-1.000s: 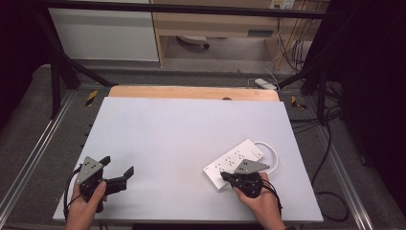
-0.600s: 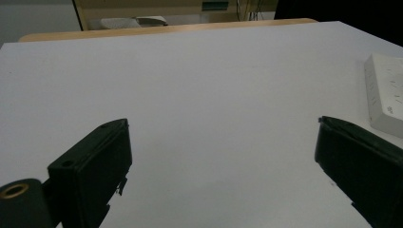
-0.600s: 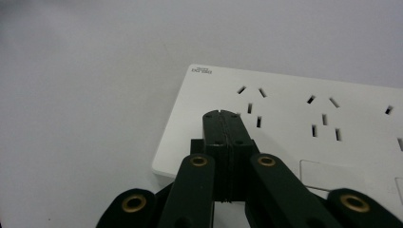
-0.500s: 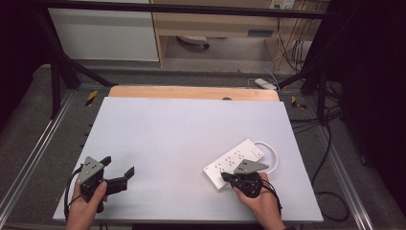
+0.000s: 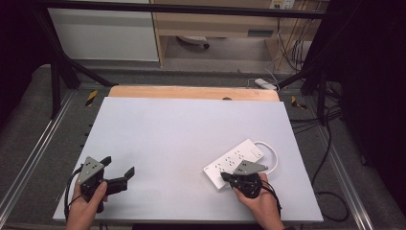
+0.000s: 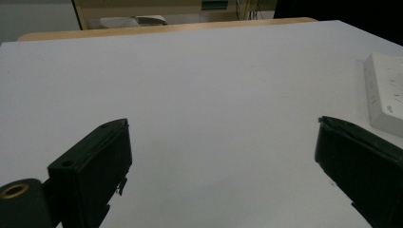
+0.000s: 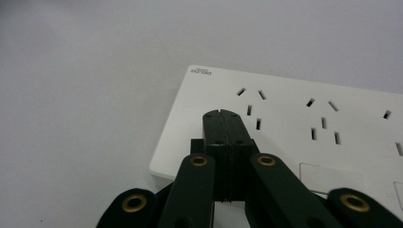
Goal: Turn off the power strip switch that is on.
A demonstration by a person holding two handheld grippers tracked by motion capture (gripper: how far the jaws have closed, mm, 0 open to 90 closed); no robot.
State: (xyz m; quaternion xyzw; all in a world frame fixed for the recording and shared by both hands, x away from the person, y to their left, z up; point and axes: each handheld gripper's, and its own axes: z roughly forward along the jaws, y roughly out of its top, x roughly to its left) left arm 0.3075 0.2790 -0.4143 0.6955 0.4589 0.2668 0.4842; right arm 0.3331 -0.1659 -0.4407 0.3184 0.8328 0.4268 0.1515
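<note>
High view: one white bench [image 5: 191,139] carries one white power strip [image 5: 232,160], lying aslant near the right front corner, with one white cable loop [image 5: 272,154] curling from its far end. Two tongs are present, each in one hand. The left tongs [image 5: 120,168] sit near the left front corner with jaws spread and nothing between them, well apart from the strip. The right tongs [image 5: 225,176] are pressed together, pinching nothing, their tips over the near end of the strip; whether they touch it cannot be told from here. Left gripper view: two black jaws stand wide at either side of the frame above bare bench surface [image 6: 204,85], and one corner of the power strip [image 6: 382,92] shows at the right edge, apart from both jaws. Right gripper view: the right tongs [image 7: 222,114] show two jaws closed flush against each other, tips over the strip's top face [image 7: 285,118] near its lettered end. Three socket groups can be counted on the visible part, with a further slot at the right edge; one small printed mark [image 7: 201,71] sits at the corner.
</note>
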